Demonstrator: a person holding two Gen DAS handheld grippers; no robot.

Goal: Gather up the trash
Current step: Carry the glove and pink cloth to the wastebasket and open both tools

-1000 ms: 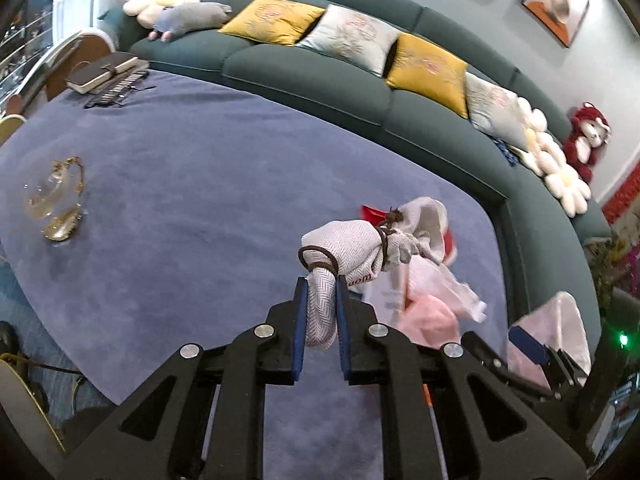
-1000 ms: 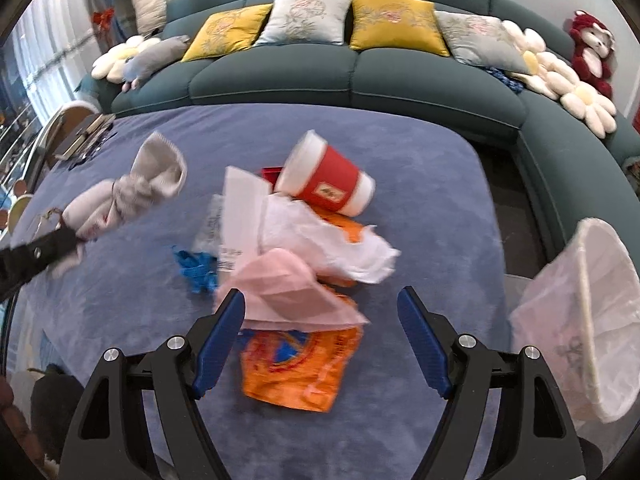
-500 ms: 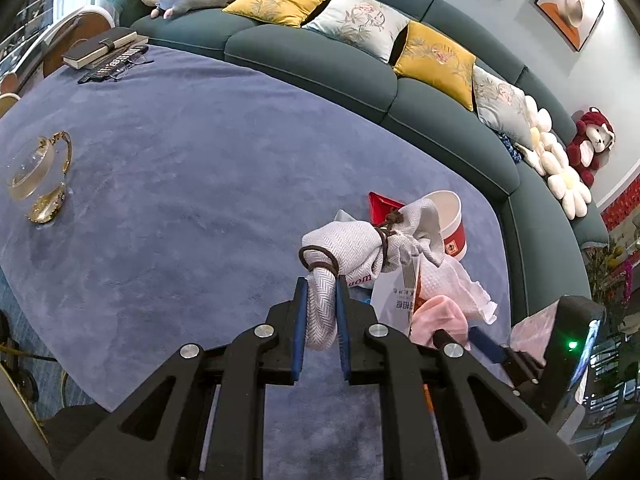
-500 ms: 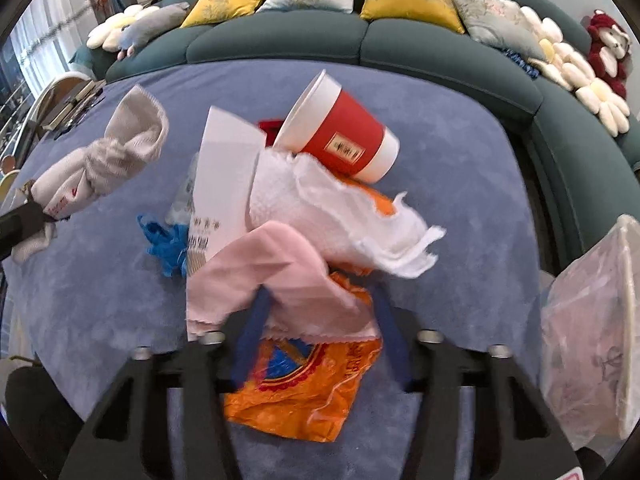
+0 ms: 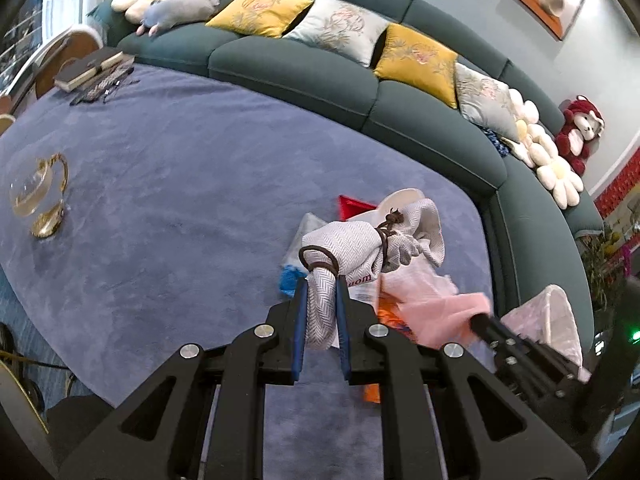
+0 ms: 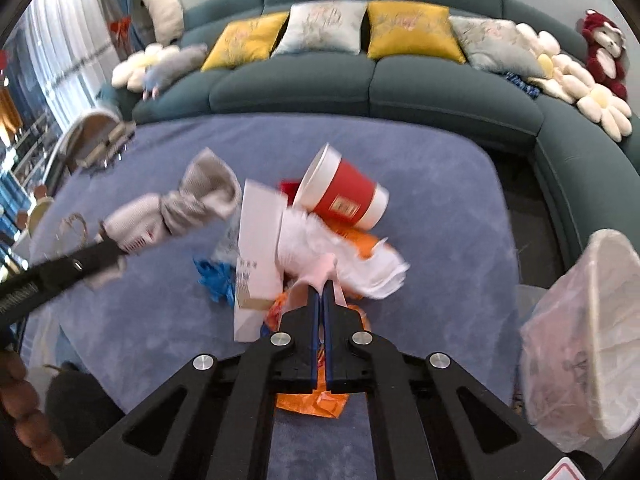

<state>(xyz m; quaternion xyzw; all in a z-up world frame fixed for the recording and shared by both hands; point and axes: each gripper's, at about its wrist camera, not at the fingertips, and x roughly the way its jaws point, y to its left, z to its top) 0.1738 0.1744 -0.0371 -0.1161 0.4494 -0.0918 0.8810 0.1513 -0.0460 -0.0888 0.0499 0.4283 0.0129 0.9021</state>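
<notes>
A pile of trash (image 6: 320, 236) lies mid-frame in the right wrist view on the blue-carpeted counter (image 6: 440, 208): a red paper cup (image 6: 344, 196) tipped on its side, a white paper (image 6: 256, 248), white tissue (image 6: 360, 264), an orange wrapper (image 6: 312, 400). The right gripper (image 6: 322, 288) has its fingers clenched on a pink sheet (image 5: 440, 312) at the pile's lower edge. The left gripper (image 5: 320, 288) grips a grey tied cloth bundle (image 5: 360, 244) at left. A lined bin (image 6: 592, 320) sits at the right edge; a green sofa (image 6: 360, 92) curves along the top.
</notes>
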